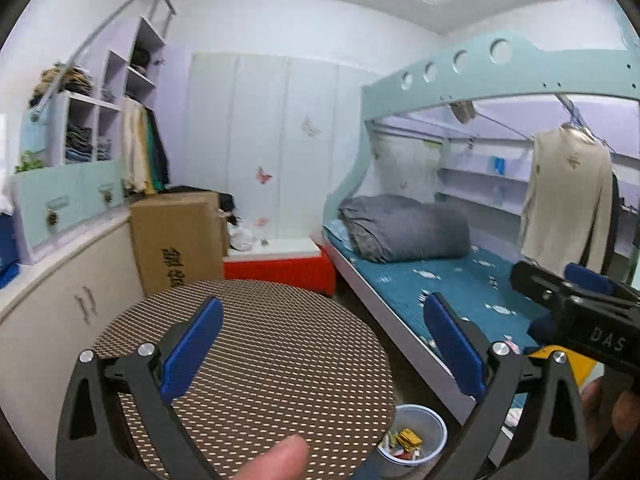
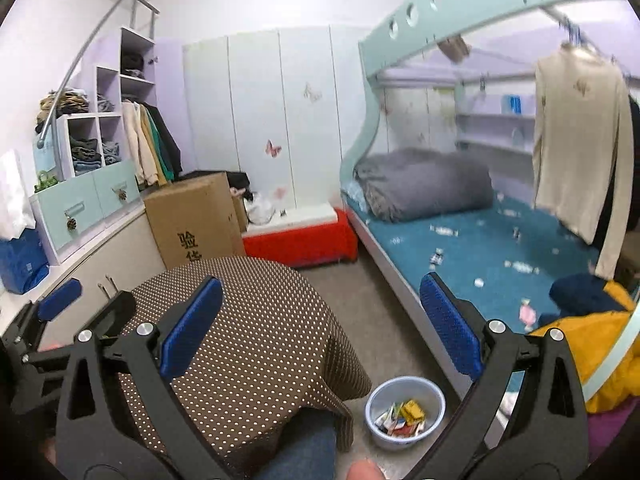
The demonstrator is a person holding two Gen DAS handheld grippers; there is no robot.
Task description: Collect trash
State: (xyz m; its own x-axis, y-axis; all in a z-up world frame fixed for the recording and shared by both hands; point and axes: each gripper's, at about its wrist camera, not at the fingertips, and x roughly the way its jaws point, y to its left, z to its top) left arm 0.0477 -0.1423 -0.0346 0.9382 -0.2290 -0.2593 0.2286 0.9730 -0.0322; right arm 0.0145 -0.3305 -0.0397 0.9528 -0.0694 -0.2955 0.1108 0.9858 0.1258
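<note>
**Colours and patterns around the room**

At lower centre, the table [image 2: 256, 320] wears a brown cloth with white dots. Just right of it, a pale blue bin [image 2: 404, 416] holds yellow, red and white wrappers [image 2: 404, 416]. The bed [image 2: 480, 256] at right is teal with small white prints, under a grey blanket [image 2: 424, 188]. Both grippers carry blue pads on black frames.

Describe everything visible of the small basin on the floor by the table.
The basin is a small round tub, pale blue-white and plastic-looking, standing upright and open on the grey floor. It sits between the dotted brown tablecloth and the bed frame, close beside the cloth's hanging edge; contact cannot be confirmed. Inside lies a loose heap of small wrappers, yellow, white and red. From the left wrist view the table hides part of its rim. Neither gripper touches it.
</note>
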